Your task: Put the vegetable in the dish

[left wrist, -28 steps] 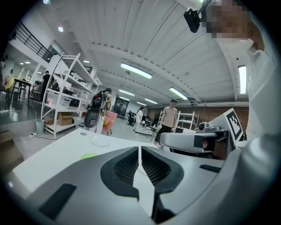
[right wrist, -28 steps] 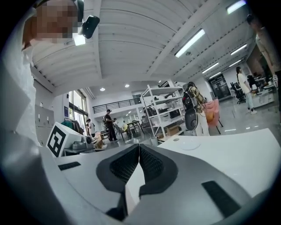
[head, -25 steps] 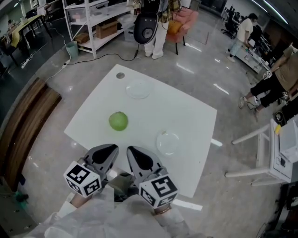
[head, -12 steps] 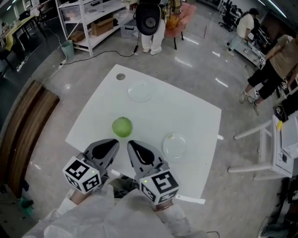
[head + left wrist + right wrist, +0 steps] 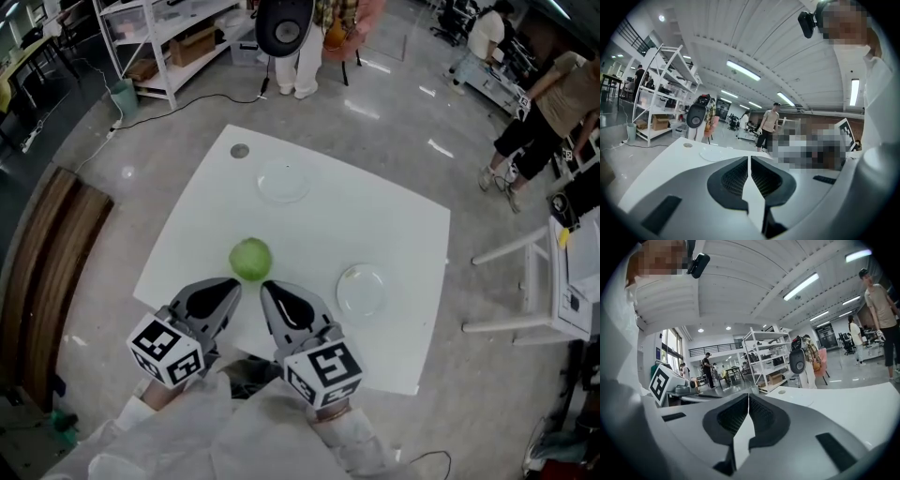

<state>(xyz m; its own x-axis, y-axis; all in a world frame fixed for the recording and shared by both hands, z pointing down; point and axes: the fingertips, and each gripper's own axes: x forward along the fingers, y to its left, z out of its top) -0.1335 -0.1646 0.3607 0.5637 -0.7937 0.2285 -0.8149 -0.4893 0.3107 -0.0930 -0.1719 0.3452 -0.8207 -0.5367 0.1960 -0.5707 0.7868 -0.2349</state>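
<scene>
A round green vegetable [image 5: 250, 259] lies on the white square table [image 5: 309, 225], left of centre. One clear glass dish [image 5: 362, 289] sits to its right near the table's front, and a second clear dish [image 5: 283, 181] is farther back. My left gripper [image 5: 234, 284] and right gripper [image 5: 265, 286] hover side by side just short of the vegetable, both shut with nothing held. In the left gripper view the left gripper [image 5: 749, 157] has its jaws together. The right gripper [image 5: 749, 396] in its own view is the same. Neither gripper view shows the vegetable.
A small grey disc [image 5: 239, 151] lies at the table's far corner. A wooden bench [image 5: 47, 272] runs along the left, white shelving [image 5: 159, 37] stands at the back left, and a person [image 5: 300, 56] stands beyond the table. More people [image 5: 539, 103] and a white table [image 5: 553, 281] are on the right.
Both grippers have moved forward over the table's near edge, side by side, and their tips are now close to the green vegetable. Their jaws have stayed shut.
</scene>
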